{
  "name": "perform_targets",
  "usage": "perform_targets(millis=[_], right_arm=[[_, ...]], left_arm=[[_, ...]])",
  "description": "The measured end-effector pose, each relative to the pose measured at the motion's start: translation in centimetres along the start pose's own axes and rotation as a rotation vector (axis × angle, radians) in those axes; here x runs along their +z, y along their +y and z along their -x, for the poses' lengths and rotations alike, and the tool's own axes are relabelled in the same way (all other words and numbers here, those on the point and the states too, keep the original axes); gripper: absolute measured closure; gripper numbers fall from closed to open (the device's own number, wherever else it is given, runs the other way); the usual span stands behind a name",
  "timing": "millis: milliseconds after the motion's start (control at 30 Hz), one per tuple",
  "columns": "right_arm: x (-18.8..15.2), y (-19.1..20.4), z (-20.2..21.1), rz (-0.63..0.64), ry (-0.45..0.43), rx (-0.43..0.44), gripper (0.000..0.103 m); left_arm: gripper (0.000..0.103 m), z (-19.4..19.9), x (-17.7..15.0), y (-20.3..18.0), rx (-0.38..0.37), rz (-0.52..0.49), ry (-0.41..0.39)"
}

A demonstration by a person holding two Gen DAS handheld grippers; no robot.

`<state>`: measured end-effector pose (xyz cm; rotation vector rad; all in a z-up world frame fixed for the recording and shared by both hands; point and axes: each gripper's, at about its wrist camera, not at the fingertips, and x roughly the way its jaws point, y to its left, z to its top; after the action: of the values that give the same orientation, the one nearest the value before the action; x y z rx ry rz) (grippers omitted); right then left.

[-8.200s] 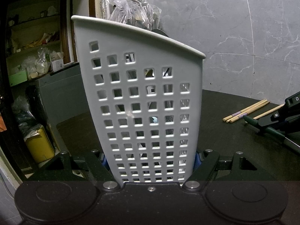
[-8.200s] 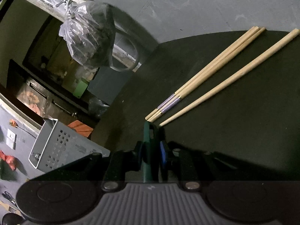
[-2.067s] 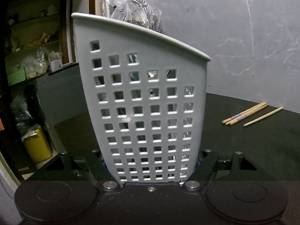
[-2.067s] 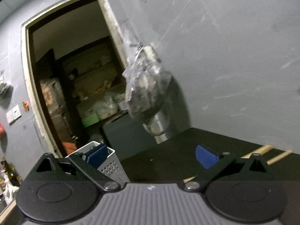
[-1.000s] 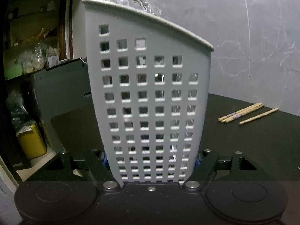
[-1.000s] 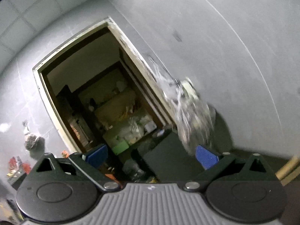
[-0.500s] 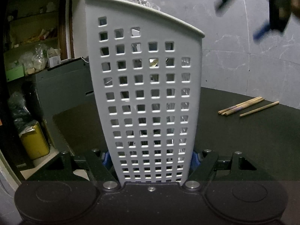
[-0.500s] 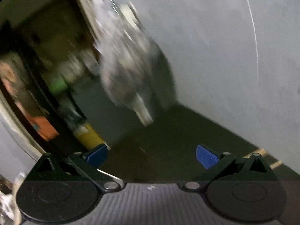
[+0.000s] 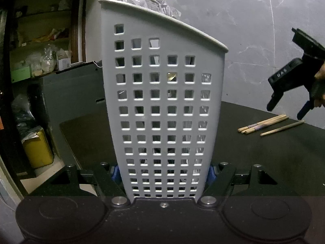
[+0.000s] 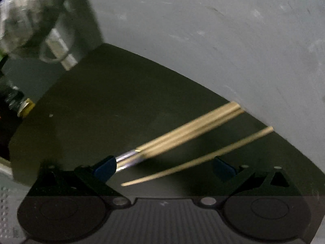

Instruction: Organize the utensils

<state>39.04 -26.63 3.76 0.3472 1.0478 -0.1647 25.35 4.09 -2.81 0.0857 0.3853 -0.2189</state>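
So the chopsticks (image 10: 189, 137) are lying on the dark table (image 10: 121, 105) near its far edge by the wall, a bundled few with purple-ish tips plus one loose chopstick (image 10: 199, 156) just beside them. The right gripper (image 10: 164, 167) hangs right over them, jaws spread wide and empty, the loose stick running between its fingers, nothing pinched yet. Looks like the pick-up step to me. Next move probably needs it lower and lined up before squeezing. The left gripper (image 9: 163, 171) is clamped on the base of the grey perforated utensil holder (image 9: 162, 105), standing upright toward the near edge
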Motion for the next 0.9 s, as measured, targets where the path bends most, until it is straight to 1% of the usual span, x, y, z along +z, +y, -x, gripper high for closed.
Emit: perform_targets(millis=[300, 400, 467, 600, 633, 667, 733, 833, 900], right_arm=[[-0.5, -2.1, -3.0, -0.117, 0.012, -0.027, 0.000], [-0.2, -2.5, -4.2, -0.133, 0.014, -0.025, 0.000], [-0.1, -2.4, -4.5, -0.124, -0.018, -0.040, 0.000], [0.3, -1.9, -5.1, -0.119, -0.066, -0.023, 0.000], [0.3, -1.6, -5.2, -0.105, -0.077, -0.018, 0.002], [0.2, -1.2, -5.3, -0.081, -0.089, -0.021, 0.007], [0.0, -0.4, -5.4, -0.020, -0.124, -0.026, 0.013], [-0.3, -0.2, -5.4, 0.006, -0.159, -0.030, 0.014], [-0.4, 0.0, -5.4, 0.019, -0.162, -0.037, 0.014]], left_arm=[[0.028, 0.0, 0.0, -0.3, 0.001, -0.008, -0.009], [0.028, 0.0, -0.1, -0.3, -0.003, -0.011, -0.012], [0.028, 0.1, -0.2, -0.3, -0.004, -0.015, -0.012], [0.028, 0.1, -0.2, -0.3, -0.004, -0.016, -0.011], [0.028, 0.1, -0.2, -0.3, -0.004, -0.017, -0.012], [0.028, 0.1, -0.2, -0.3, -0.004, -0.019, -0.011], [0.028, 0.1, -0.2, -0.3, -0.004, -0.023, -0.011], [0.028, 0.1, -0.1, -0.4, -0.004, -0.029, -0.008], [0.028, 0.0, -0.1, -0.4, -0.002, -0.031, -0.007]])
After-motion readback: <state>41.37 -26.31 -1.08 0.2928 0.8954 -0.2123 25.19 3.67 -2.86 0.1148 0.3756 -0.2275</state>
